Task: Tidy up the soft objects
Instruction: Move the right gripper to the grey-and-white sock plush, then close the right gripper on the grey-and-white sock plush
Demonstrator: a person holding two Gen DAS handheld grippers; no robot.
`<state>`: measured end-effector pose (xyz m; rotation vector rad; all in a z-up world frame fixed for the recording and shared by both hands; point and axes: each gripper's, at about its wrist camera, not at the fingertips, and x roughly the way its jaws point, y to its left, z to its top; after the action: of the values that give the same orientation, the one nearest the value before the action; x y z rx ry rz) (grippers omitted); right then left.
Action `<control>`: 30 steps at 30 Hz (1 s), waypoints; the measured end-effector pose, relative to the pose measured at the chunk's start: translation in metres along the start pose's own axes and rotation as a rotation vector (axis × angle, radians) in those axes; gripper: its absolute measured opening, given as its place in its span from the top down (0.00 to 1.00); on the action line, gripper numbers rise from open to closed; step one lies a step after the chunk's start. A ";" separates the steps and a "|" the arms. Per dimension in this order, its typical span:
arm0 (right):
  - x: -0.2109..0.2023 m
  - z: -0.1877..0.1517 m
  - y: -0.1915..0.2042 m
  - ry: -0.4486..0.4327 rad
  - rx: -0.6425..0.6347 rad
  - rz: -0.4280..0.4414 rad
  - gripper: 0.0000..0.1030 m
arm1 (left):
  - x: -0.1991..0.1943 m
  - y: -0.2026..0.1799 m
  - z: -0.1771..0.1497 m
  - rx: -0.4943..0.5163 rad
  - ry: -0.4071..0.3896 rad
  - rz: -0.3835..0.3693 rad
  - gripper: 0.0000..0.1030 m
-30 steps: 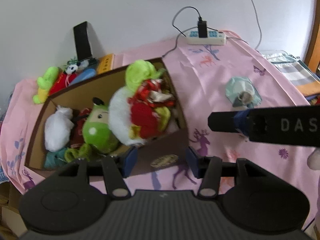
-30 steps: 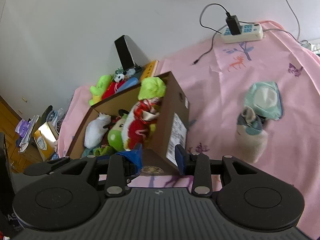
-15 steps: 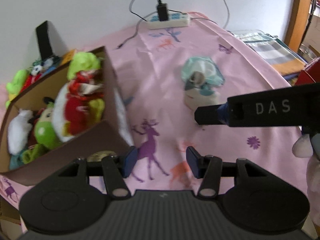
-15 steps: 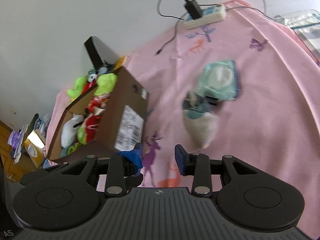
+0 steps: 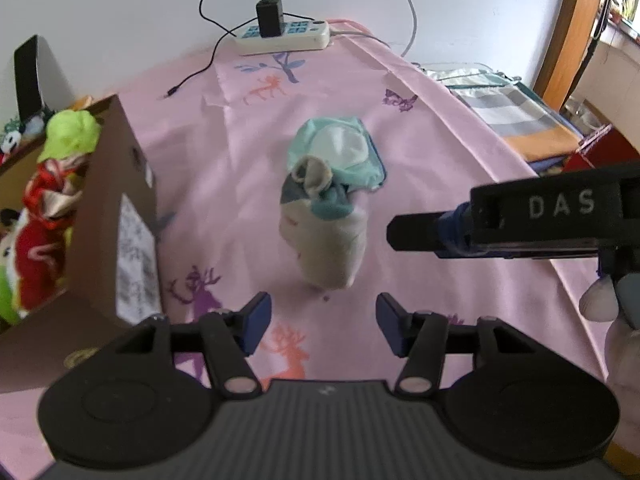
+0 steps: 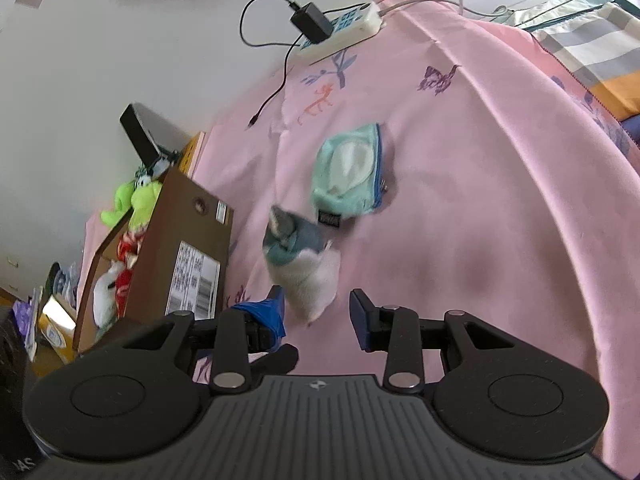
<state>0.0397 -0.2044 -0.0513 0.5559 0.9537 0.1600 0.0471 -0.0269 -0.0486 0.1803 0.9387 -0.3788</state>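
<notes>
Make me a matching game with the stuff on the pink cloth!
Things:
1. rolled sock
2. mint pouch
3. cardboard box
4. power strip

Clues:
A. full of plush toys
B. has a black charger plugged in
C. lies flat just behind the sock
D. closest in front of both open hand-held grippers

Pairs: 1-D, 2-C, 3-A, 4-B

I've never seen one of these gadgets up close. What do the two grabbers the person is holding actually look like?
Both are matte black plastic. The left gripper and right gripper each have a ribbed body, two round discs, silver pivot screws and two short arms tipped with blue pads. Seen side-on from the left wrist view, the right one bears white letters "DAS". No cables or sleeves show.
</notes>
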 end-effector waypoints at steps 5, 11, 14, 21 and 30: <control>0.009 0.017 -0.005 0.011 0.030 0.047 0.81 | 0.010 0.005 0.009 -0.043 -0.015 -0.024 0.43; 0.026 0.031 -0.004 0.041 0.032 0.086 0.81 | 0.020 0.014 0.021 -0.085 -0.029 -0.063 0.43; 0.035 0.035 -0.004 0.062 0.031 0.094 0.81 | 0.027 0.014 0.025 -0.081 -0.025 -0.069 0.43; 0.058 0.040 -0.006 0.120 0.027 0.091 0.80 | 0.050 0.019 0.032 -0.088 0.025 -0.068 0.43; 0.074 0.041 -0.010 0.146 0.037 0.115 0.77 | 0.063 0.021 0.037 -0.060 0.027 -0.066 0.51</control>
<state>0.1146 -0.2012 -0.0911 0.6395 1.0682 0.2893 0.1167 -0.0338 -0.0785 0.1004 0.9833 -0.4096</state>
